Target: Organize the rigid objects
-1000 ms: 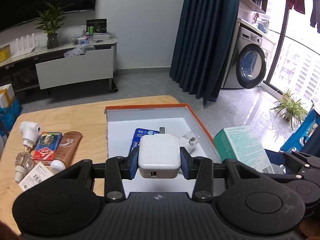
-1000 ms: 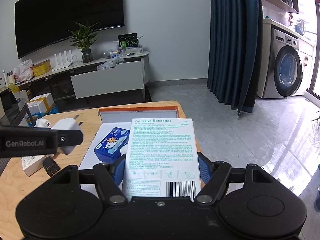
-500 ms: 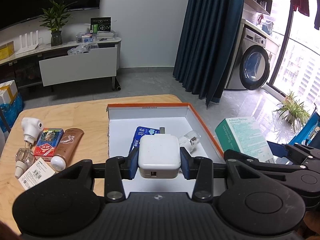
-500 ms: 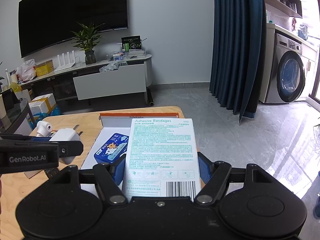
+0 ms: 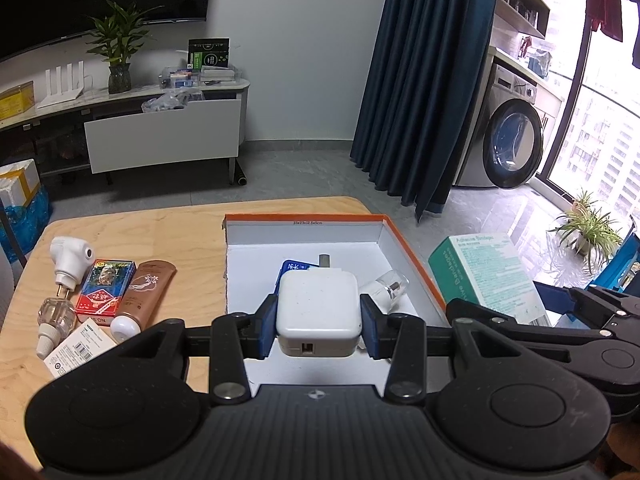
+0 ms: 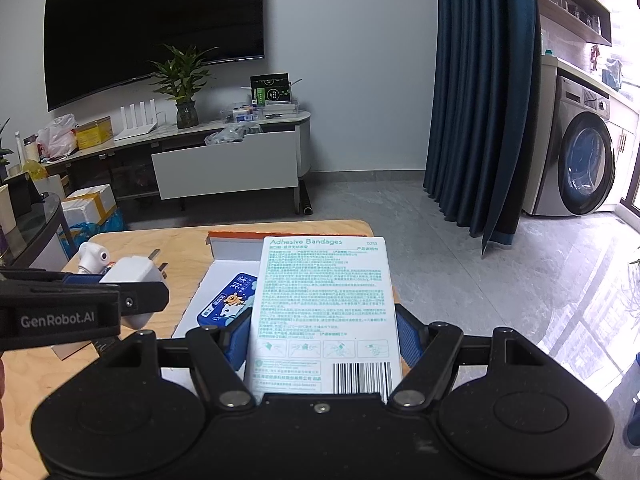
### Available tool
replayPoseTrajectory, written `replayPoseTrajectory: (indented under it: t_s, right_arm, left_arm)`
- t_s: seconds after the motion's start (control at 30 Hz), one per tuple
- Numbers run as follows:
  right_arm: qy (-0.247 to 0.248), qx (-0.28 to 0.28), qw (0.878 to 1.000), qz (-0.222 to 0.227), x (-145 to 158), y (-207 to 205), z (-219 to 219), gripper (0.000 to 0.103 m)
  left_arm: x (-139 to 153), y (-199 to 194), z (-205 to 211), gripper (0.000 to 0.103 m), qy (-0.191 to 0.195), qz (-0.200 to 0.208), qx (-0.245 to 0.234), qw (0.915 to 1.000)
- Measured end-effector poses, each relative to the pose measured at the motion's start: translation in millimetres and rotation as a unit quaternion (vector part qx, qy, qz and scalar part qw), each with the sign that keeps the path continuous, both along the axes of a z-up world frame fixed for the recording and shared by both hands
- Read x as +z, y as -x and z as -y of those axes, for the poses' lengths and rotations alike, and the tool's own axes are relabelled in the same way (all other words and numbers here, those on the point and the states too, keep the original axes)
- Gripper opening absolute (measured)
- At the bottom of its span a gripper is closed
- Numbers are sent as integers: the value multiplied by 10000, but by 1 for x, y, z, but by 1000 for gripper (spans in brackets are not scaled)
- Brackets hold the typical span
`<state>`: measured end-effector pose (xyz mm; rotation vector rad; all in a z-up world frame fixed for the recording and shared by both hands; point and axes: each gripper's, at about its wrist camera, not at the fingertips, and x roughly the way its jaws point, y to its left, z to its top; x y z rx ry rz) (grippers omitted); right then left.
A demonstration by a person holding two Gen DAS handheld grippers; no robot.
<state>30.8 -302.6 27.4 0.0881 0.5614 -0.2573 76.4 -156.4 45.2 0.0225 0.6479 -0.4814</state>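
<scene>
Sorting looks half done: the orange-rimmed box (image 5: pixel 412 256) on the surface (image 5: pixel 180 232) already holds a blue pack (image 6: pixel 230 306) and a small clear bottle (image 5: pixel 386 288), while a brown tube (image 5: pixel 144 292) and a red carton (image 5: pixel 105 292) wait left of the box. The left hand-held gripper (image 5: pixel 318 326), nearly closed, clamps a white charger (image 5: pixel 318 312) above the box. The right hand-held gripper (image 6: pixel 324 346), spread wide, grips an adhesive bandage box (image 6: pixel 324 312) just right of the box, probably bound for it.

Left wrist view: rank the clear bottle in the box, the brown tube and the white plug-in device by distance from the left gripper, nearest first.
1. Clear bottle, in the orange-rimmed box, just right of the left gripper.
2. Brown tube, on the table, left.
3. White plug-in device, far left.
</scene>
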Motion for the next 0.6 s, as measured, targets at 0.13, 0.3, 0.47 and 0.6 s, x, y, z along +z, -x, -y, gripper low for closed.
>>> replayPoseTrajectory:
  t_s: [0.13, 0.3, 0.47, 0.6]
  right_arm:
    - [15, 2, 10000, 16, 1, 0, 0, 84]
    - [19, 16, 10000, 22, 2, 0, 0, 84]
    - [15, 23, 10000, 17, 2, -1, 0, 84]
    - [17, 23, 10000, 17, 2, -1, 1, 84]
  left_arm:
    - [1, 1, 1, 43, 1, 14, -10, 10000]
    - [1, 0, 0, 43, 25, 9, -10, 10000]
    - [0, 0, 0, 43, 25, 3, -8, 10000]
    - [0, 0, 1, 43, 30, -1, -16, 10000]
